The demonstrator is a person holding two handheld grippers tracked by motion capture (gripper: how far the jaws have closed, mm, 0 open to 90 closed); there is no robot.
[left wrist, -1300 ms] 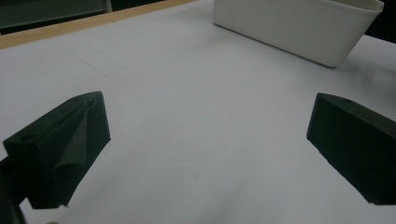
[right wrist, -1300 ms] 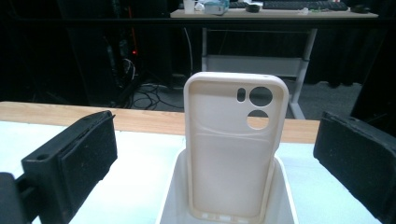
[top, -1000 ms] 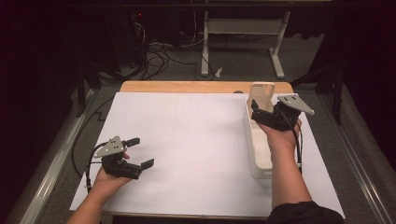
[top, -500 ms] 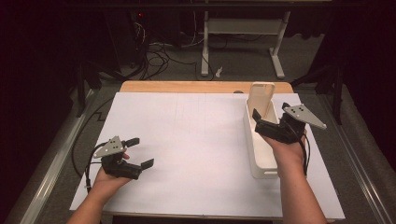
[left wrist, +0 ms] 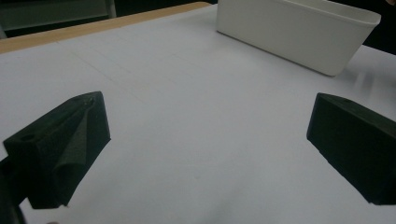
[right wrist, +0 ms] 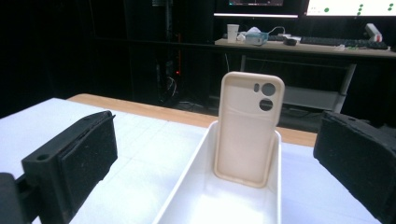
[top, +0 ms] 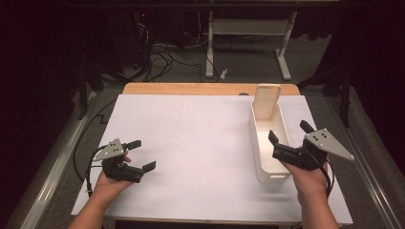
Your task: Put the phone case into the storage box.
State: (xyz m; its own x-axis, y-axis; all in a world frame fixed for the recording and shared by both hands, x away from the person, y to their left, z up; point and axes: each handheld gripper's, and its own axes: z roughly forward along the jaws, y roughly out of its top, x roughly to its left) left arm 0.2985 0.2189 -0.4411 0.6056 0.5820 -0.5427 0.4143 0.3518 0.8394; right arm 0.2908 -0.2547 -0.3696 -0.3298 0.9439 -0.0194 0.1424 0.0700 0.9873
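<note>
Pulled back toward the person, the right gripper (top: 288, 141) hung spread and empty over the white bin's (top: 261, 168) near end. A beige phone case (top: 265, 101) leaned upright at its far end. Left gripper (top: 142, 154) rested released.

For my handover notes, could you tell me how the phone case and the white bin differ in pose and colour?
The phone case is beige; the bin is white. The case stands upright against the bin's far end wall; the bin lies flat on the table. The case rises well above the bin's rim. Both sit ahead of the open right gripper.
</note>
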